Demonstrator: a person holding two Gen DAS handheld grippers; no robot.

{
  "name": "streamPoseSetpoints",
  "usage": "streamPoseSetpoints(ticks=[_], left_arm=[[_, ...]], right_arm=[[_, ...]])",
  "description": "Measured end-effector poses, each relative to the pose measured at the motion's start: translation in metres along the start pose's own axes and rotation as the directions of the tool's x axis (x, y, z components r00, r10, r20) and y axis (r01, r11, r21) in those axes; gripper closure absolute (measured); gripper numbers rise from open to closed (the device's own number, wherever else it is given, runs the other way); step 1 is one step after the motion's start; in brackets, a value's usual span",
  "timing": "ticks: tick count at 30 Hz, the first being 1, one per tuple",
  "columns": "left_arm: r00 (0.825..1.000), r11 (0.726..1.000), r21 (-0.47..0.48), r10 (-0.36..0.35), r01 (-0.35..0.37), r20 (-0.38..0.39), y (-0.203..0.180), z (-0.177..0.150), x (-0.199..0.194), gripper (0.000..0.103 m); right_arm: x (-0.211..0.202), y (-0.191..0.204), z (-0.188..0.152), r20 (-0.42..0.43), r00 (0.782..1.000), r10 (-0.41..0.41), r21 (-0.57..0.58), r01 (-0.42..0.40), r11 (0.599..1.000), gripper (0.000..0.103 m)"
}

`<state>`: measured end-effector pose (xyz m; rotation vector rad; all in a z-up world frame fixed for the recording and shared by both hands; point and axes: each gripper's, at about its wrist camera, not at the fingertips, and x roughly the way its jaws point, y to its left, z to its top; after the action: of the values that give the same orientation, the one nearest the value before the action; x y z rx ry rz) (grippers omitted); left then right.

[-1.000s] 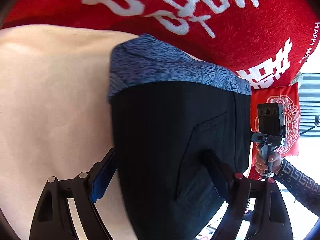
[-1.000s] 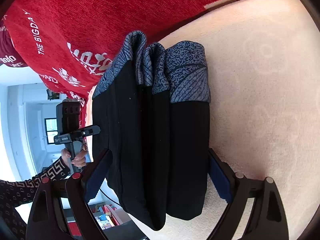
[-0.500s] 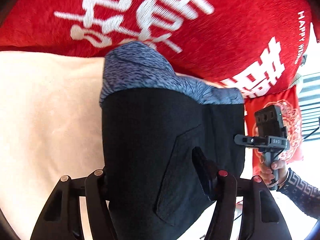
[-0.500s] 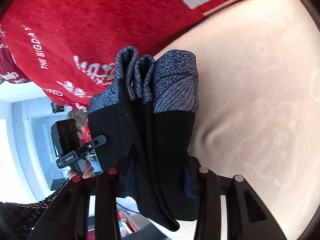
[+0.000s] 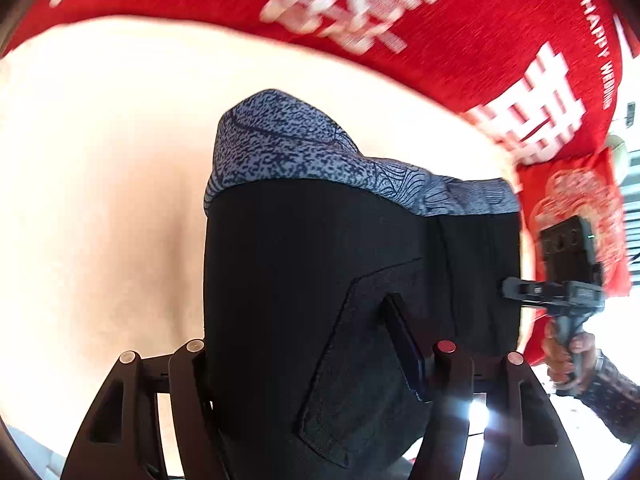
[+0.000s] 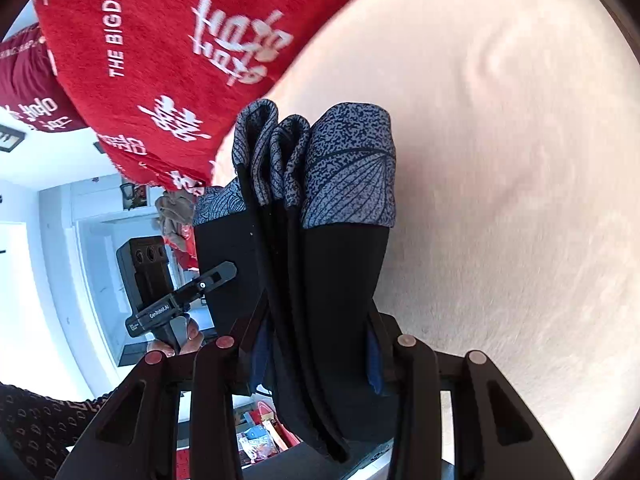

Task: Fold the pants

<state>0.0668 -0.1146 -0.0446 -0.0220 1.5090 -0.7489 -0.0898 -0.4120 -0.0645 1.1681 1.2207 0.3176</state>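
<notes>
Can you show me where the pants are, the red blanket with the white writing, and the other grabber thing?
pants (image 5: 320,280), left wrist view, on the black fabric.
red blanket (image 6: 168,40), right wrist view, on plain red cloth.
right gripper (image 5: 568,280), left wrist view, on its black body.

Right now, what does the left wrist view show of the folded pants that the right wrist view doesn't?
Left wrist only: the broad flat face of the pants with a stitched pocket. Right wrist only: the stacked fold layers edge-on. Both: the blue patterned waistband, the cream bedding, the red blanket, and jaws clamped on the pants.
</notes>
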Motion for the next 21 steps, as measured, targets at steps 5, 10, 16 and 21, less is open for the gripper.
streamPoseSetpoints(ticks=[5, 10, 16, 21], left_arm=[[0.993, 0.994, -0.013, 0.108, -0.108, 0.044, 0.014, -0.016, 0.007, 0.021], [0.96, 0.959, 0.071, 0.268, -0.274, 0.079, -0.008, -0.024, -0.011, 0.02], [0.916, 0.92, 0.095, 0.359, -0.38, 0.18, -0.023, -0.045, -0.036, 0.0], [0.895, 0.91, 0.088, 0.375, -0.405, 0.243, -0.038, -0.065, -0.071, 0.0]], right_arm=[[0.01, -0.005, -0.02, 0.065, 0.982, -0.176, 0.048, 0.174, 0.984, 0.041], [-0.003, 0.017, -0.032, 0.098, 0.92, -0.379, 0.065, 0.374, 0.925, 0.024], [-0.012, 0.034, -0.066, 0.149, 0.87, -0.47, 0.092, 0.461, 0.883, 0.017], [-0.007, 0.066, -0.094, 0.192, 0.817, -0.544, 0.076, 0.54, 0.838, 0.014]])
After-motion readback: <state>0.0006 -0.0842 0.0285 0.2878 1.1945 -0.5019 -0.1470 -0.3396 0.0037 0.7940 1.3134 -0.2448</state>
